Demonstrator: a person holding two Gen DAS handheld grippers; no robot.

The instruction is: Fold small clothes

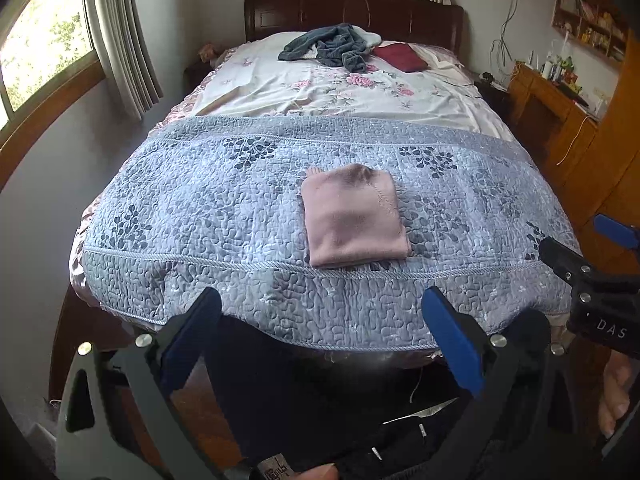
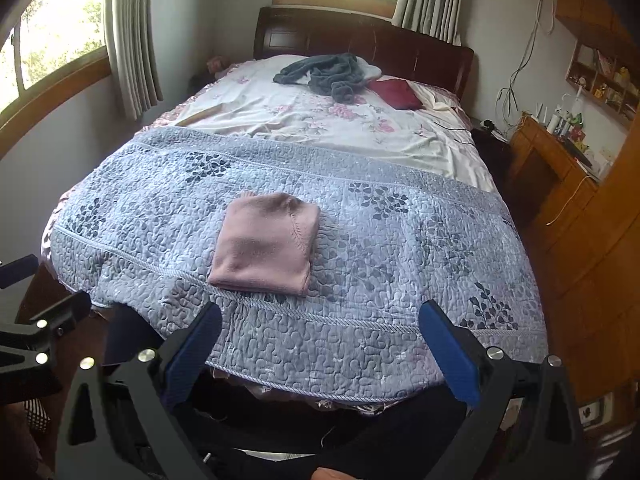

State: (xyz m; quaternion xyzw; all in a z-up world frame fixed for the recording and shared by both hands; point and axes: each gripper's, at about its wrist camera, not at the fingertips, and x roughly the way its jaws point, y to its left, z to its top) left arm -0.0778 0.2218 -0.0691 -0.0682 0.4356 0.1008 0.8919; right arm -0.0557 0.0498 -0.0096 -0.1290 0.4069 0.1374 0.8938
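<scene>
Both tongs hang spread and empty off the foot of the bed: my left tongs (image 1: 320, 340) and right tongs (image 2: 320, 348) each show 2 blue pads wide apart. I see the pink garment (image 1: 354, 216) folded into a neat rectangle on the blue quilt (image 1: 180, 208), well ahead of both. Near the headboard, a crumpled grey garment (image 1: 332, 48) and a dark red item (image 1: 400, 56) lie; what they are I cannot make out.

Bed (image 1: 320, 16): dark wooden headboard. Blue-grey quilted coverlet (image 1: 200, 208) covers the near half and bears a folded pink garment (image 1: 354, 216). Floral sheet (image 1: 340, 96) beyond bears a crumpled grey garment (image 1: 332, 46) and a maroon cushion (image 1: 400, 56).
</scene>
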